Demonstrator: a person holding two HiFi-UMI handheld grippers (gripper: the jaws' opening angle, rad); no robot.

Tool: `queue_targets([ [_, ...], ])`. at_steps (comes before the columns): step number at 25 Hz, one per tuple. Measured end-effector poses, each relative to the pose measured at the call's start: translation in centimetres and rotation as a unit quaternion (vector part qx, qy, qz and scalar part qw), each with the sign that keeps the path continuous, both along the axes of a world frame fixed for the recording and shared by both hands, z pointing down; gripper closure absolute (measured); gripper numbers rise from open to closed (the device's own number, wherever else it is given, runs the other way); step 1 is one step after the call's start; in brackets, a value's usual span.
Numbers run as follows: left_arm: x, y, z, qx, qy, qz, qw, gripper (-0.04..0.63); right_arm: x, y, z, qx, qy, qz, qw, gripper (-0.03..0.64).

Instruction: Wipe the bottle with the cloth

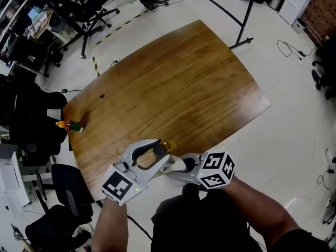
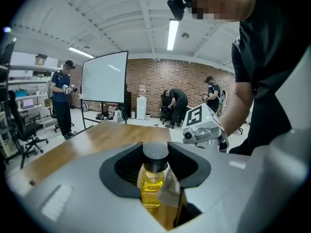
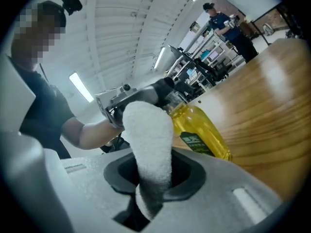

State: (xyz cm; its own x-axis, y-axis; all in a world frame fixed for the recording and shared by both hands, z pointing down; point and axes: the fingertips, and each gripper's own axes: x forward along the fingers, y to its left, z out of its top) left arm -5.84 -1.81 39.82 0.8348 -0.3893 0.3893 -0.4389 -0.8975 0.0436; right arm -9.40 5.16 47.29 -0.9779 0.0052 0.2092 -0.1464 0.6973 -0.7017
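Observation:
A bottle (image 1: 167, 146) of yellow liquid with a black cap (image 2: 155, 151) hangs tilted over the near edge of the wooden table (image 1: 184, 77). My left gripper (image 1: 157, 150) is shut on it just under the cap. In the left gripper view the bottle (image 2: 151, 186) fills the gap between the jaws. My right gripper (image 1: 172, 167) sits close to the right of the bottle, shut on a white fluffy cloth (image 3: 148, 130) that sticks up out of its jaws. In the right gripper view the cloth stands right beside the bottle (image 3: 199, 130); whether they touch I cannot tell.
A small red bottle (image 1: 73, 126) with a yellow tip lies at the table's left edge. Black office chairs (image 1: 31, 119) crowd the floor to the left. Black frame legs (image 1: 244, 25) stand beyond the far edge. Several people stand far behind in the room (image 2: 60, 96).

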Motion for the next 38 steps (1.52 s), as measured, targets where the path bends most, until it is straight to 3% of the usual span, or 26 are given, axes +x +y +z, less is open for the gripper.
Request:
queue_targets([
  [10,0.2,-0.2,-0.1,-0.018,0.013,-0.012,0.9997,0.416,-0.9,-2.0,3.0,-0.099,-0.029,-0.015,0.995,0.541],
  [16,0.5,-0.2,0.1,-0.019,0.002,-0.013,0.9997,0.416,-0.7,-1.9,6.9,-0.119,0.04,-0.001,0.992,0.541],
  [21,0.5,-0.1,0.2,-0.024,-0.003,-0.008,0.9997,0.416,-0.7,-1.6,9.4,-0.184,0.073,0.034,0.98,0.541],
  [28,0.2,-0.2,0.3,-0.029,-0.015,0.003,0.9995,0.416,-1.0,-1.3,10.0,-0.255,0.052,0.049,0.964,0.541],
  [31,0.5,-0.4,0.5,-0.023,-0.018,0.005,0.9996,0.416,-0.6,-1.2,9.3,-0.248,0.042,0.052,0.967,0.543],
  [34,0.8,-0.5,0.5,-0.016,-0.018,0.006,0.9997,0.416,1.3,-1.6,6.5,-0.199,0.021,0.076,0.977,0.541],
  [36,0.8,-0.5,0.5,-0.014,-0.011,0.0,0.9998,0.416,3.6,-2.7,4.7,-0.164,0.014,0.115,0.98,0.541],
  [38,0.8,-0.4,0.4,-0.011,-0.003,-0.006,0.9999,0.416,6.4,-4.9,2.6,-0.147,-0.011,0.181,0.972,0.541],
])
